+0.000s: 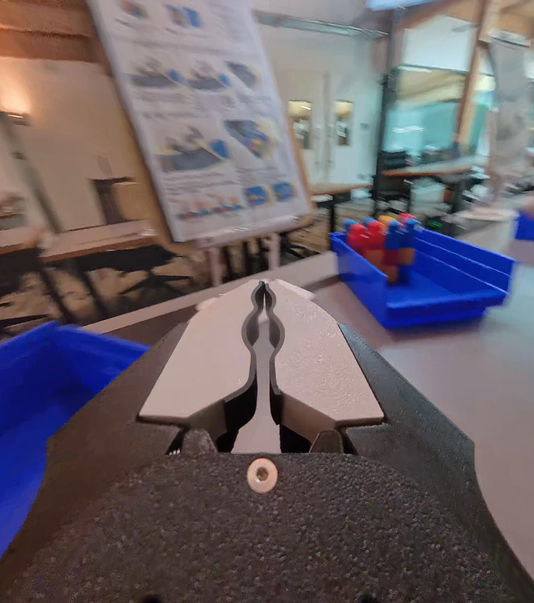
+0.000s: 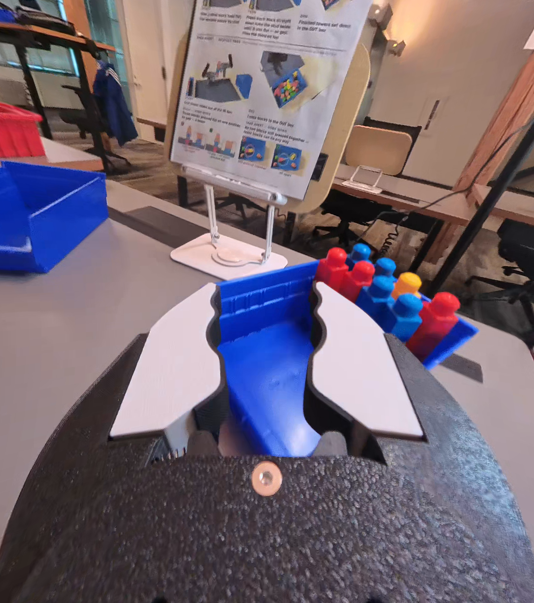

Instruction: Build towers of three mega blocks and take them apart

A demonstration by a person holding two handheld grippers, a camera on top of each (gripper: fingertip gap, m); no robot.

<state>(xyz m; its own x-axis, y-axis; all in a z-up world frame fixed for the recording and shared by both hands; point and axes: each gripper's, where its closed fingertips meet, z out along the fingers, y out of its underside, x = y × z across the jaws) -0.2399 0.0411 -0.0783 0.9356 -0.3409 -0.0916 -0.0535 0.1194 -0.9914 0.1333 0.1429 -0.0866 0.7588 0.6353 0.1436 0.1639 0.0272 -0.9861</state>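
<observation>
An office-like lab: standing desks, office chairs, an instruction poster.

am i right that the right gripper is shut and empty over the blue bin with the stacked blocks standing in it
Not quite. The right gripper is open, not shut: the right wrist view shows a wide gap between its fingers, with the floor of the blue bin visible through it. The rest holds: it is empty, and the stacked blocks stand in that bin.

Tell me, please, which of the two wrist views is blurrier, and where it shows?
Left wrist view: motion blur smears the blue plastic bin of stacked blocks and the white instruction poster; only the shut jaws look crisp. Right wrist view: far sharper, edges bowed by the wide-angle lens.
</observation>
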